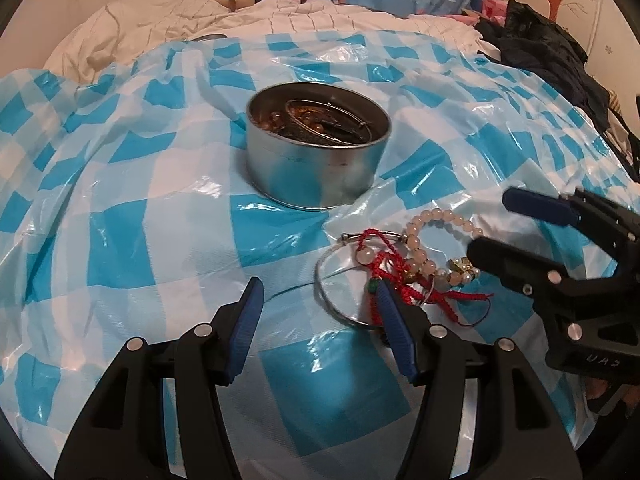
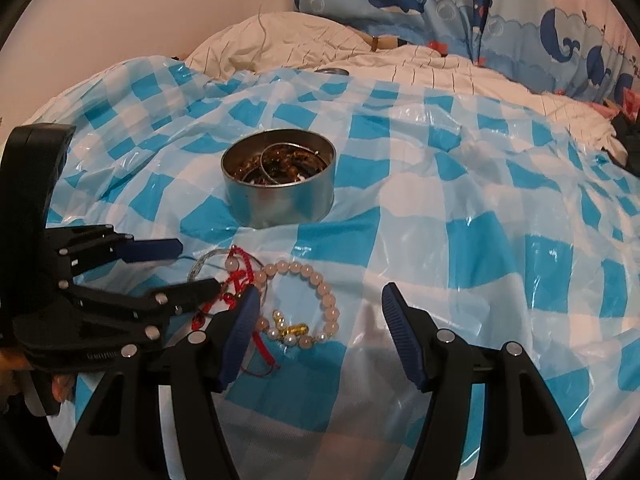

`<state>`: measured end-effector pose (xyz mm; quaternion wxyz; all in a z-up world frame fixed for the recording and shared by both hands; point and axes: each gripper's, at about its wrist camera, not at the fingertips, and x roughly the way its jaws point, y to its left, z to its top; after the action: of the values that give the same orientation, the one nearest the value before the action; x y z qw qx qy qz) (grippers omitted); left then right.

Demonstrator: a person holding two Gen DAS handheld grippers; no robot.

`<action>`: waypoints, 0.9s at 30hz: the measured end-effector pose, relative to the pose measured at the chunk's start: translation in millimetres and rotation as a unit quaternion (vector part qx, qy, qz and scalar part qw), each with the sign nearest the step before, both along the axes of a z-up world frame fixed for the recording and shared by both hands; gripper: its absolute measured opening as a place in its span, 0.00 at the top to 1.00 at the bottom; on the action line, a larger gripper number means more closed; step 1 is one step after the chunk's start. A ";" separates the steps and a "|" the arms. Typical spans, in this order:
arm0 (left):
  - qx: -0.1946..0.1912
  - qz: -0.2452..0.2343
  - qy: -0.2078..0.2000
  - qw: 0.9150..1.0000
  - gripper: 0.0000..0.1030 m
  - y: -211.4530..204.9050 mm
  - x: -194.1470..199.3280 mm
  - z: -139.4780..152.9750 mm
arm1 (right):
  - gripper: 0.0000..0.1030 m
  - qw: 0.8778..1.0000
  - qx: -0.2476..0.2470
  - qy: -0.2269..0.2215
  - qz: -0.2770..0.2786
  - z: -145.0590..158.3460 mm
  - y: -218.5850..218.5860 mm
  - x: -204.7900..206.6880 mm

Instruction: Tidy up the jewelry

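Observation:
A round metal tin (image 1: 318, 160) (image 2: 280, 196) stands on the blue-and-white checked plastic sheet (image 1: 160, 220) and holds brown beads and metal bangles. In front of it lies a tangled heap: a silver bangle (image 1: 325, 280) (image 2: 199, 261), a red cord bracelet (image 1: 394, 276) (image 2: 240, 278) and a pink bead bracelet (image 1: 438, 213) (image 2: 325, 289) with pearls and a gold charm. My left gripper (image 1: 320, 286) (image 2: 198, 266) is open, low over the bangle and red cord, which lie between its fingers. My right gripper (image 2: 320, 292) (image 1: 490, 224) is open beside the bead bracelet, holding nothing.
The sheet covers a rumpled white quilt (image 2: 304, 40) on a bed. Whale-print fabric (image 2: 500, 12) runs along the back. Dark clothes (image 1: 552, 52) are piled at the right. A round metal lid (image 2: 334, 71) lies behind the sheet. A thin cable (image 2: 262, 20) hangs down the wall.

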<state>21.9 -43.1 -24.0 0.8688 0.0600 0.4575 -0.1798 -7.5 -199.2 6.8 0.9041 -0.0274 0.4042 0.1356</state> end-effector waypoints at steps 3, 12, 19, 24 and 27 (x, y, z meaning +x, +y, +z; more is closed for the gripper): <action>0.012 -0.002 -0.007 1.000 0.82 -2.8 -2.0 0.5 | 0.41 1.000 -0.001 0.001 0.003 -2.2 1.9 2.8; -0.012 -0.018 -0.015 1.000 0.97 -0.9 -6.3 17.1 | 0.44 1.000 -0.018 0.018 0.007 -13.4 9.6 12.1; 0.002 -0.031 0.015 0.999 0.96 -4.3 -1.8 3.0 | 0.92 0.998 -0.049 0.035 0.026 -22.8 17.9 11.5; -0.046 -0.007 -0.043 0.998 0.96 12.4 -5.9 37.6 | 0.92 1.000 -0.004 -0.018 0.011 0.8 4.7 5.0; -0.067 0.008 -0.071 0.995 0.96 23.0 -7.3 53.6 | 0.92 0.998 0.019 -0.055 0.002 15.4 -1.4 1.2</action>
<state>14.6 -20.1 29.7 0.9023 0.0103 0.3824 -0.1987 -6.2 -200.6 22.3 0.9250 -0.0187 0.3516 0.1428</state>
